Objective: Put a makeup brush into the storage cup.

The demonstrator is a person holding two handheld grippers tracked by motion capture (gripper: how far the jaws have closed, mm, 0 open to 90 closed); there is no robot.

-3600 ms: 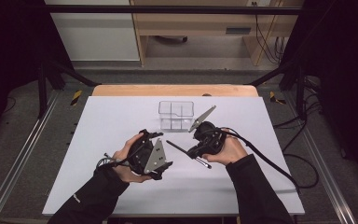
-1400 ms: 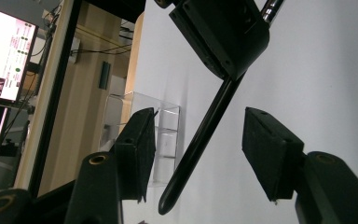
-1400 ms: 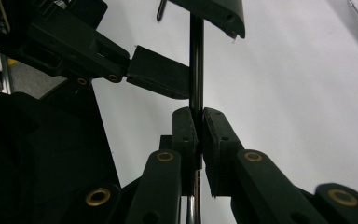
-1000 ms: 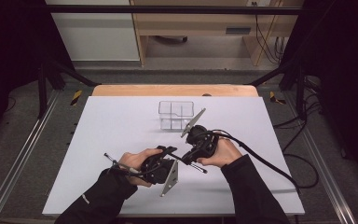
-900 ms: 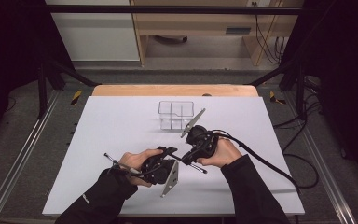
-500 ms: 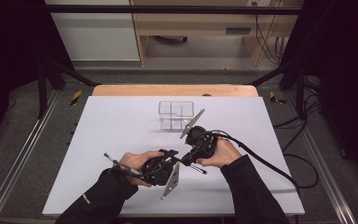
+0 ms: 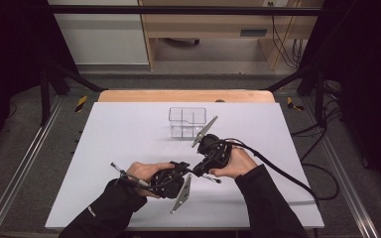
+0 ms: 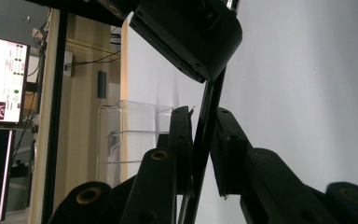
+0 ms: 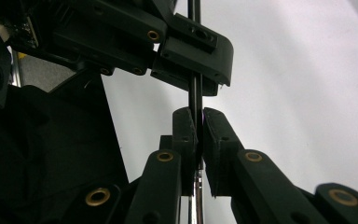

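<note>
Both grippers, left (image 8: 200, 154) and right (image 9: 199, 140), pinch one thin black rod (image 9: 195, 93) above the white table (image 7: 129, 139); it looks light, stiff, slippery, so grip mid-shaft.

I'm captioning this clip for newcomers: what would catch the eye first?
Two hand-held grippers meet at the table's near middle, the left gripper and right gripper both around one thin black rod. Behind them a clear plastic box stands on the white table.

Both arms wore black sleeves; the left gripper (image 7: 182, 171) and right gripper (image 7: 198, 168) were black (brass-coloured screws), trailing black cables.
</note>
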